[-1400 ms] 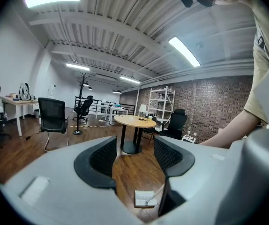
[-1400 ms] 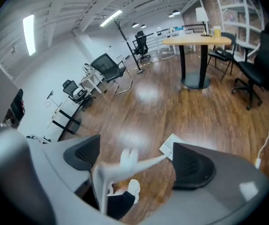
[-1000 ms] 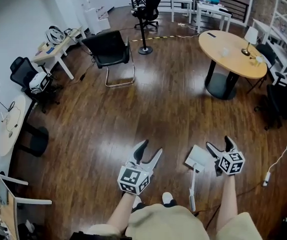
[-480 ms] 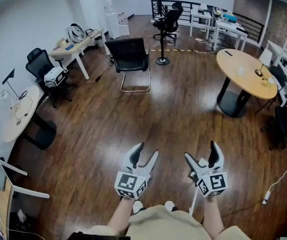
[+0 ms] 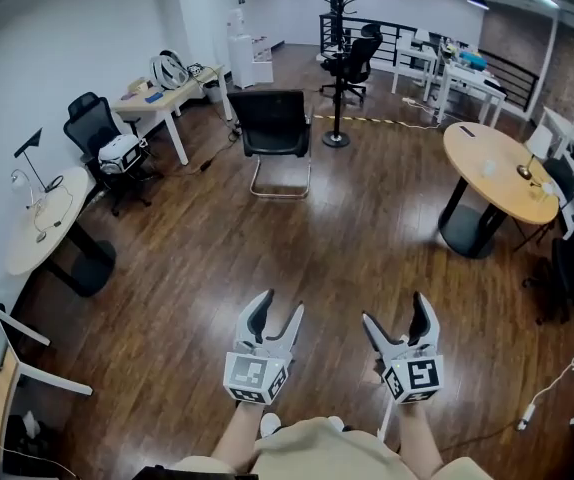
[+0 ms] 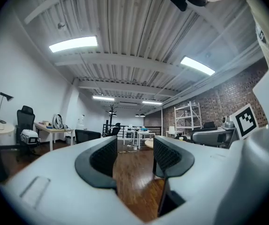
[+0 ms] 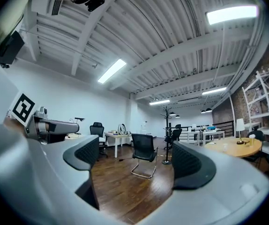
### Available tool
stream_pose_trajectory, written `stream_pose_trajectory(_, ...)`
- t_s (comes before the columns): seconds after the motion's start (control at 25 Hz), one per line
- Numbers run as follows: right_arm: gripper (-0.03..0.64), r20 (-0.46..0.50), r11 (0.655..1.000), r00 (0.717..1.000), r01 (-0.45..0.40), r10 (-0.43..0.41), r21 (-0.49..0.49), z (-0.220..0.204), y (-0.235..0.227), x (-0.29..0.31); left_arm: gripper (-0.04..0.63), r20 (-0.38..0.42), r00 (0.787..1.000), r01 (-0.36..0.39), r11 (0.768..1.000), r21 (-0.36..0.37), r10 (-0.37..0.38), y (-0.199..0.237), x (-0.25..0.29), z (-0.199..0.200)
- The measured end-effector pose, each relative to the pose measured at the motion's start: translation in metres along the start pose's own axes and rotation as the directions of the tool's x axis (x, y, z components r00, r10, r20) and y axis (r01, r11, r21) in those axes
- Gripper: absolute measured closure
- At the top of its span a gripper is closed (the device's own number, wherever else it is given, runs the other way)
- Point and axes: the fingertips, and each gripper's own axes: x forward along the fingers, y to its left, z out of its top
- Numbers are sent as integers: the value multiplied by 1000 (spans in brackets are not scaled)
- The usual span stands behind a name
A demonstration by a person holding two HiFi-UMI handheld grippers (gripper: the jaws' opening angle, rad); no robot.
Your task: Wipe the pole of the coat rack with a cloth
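The black coat rack [image 5: 338, 60] stands far across the room on a round base, behind a black chair. It also shows in the right gripper view [image 7: 168, 134] and, small, in the left gripper view [image 6: 111, 113]. My left gripper [image 5: 278, 308] is open and empty, low in front of me over the wooden floor, and points forward [image 6: 134, 156]. My right gripper [image 5: 395, 313] is beside it, jaws wide but closing, with nothing between them [image 7: 134, 159]. No cloth is in view. A white handle [image 5: 381, 431] lies on the floor under my right forearm.
A black visitor chair [image 5: 272, 126] stands between me and the rack. A round wooden table [image 5: 497, 163] is at the right. At the left are a desk [image 5: 162, 98], an office chair [image 5: 102, 153] and a round table [image 5: 42, 223]. Cables run along the floor at the right edge.
The head view has tilted up, so more of the far room and the rack's top show. The right gripper has moved left, over the white flat tool on the floor. Both grippers now point forward.
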Motion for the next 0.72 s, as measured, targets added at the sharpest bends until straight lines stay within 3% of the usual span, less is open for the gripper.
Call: stream_pose_trajectory(0.72,163,-46,999,998,-48,48,16,-15,-7,-5,377,-4,1000,13,999,-31,-13,-21,12,-6)
